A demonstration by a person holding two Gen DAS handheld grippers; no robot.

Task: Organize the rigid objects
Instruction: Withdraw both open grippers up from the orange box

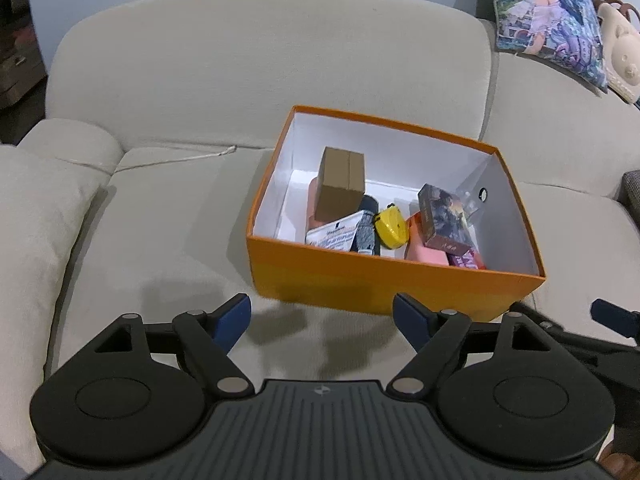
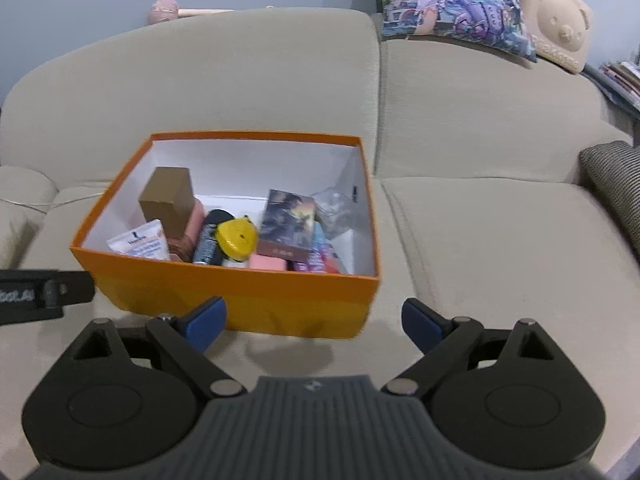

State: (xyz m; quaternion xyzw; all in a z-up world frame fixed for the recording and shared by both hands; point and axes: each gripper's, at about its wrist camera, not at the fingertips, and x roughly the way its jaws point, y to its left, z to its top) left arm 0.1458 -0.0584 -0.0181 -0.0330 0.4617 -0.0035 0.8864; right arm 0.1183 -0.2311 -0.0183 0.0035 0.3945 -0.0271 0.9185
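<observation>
- the orange box (image 1: 384, 280) sits on the beige sofa (image 1: 160, 220) seat cushion, open at the top, and every loose item in view already lies inside it; nothing lies on the cushion around the box.
- the left gripper (image 1: 322, 314) hovers just in front of the box's near wall, jaws spread wide and holding nothing; the right gripper (image 2: 314, 318) hangs at the same near wall, jaws likewise spread and empty.
- inside the box: a brown carton (image 2: 168, 200) stands upright toward the far left corner, leaning on a pink block behind it; a white tube (image 2: 140, 244) lies against the near wall at the left; a dark spray can (image 2: 208, 240) lies beside a yellow tape measure (image 2: 236, 238) near the middle; a printed card box (image 2: 286, 224) rests tilted on a pink case (image 2: 268, 262) toward the right; a clear plastic bag (image 2: 336, 204) sits in the far right corner of the box.
- the collecting looks largely finished, so the step in hand is probably tidying the contents or ending.
- if tidying, come in over the near wall from above rather than pushing at it: the box is light cardboard on a soft cushion and would likely slide or tip.
- take the upright carton first, across its narrow faces; it stands clear above the rest.
- the tilted card box may slip off the case if its neighbours are nudged, so steady it with the other gripper.
</observation>
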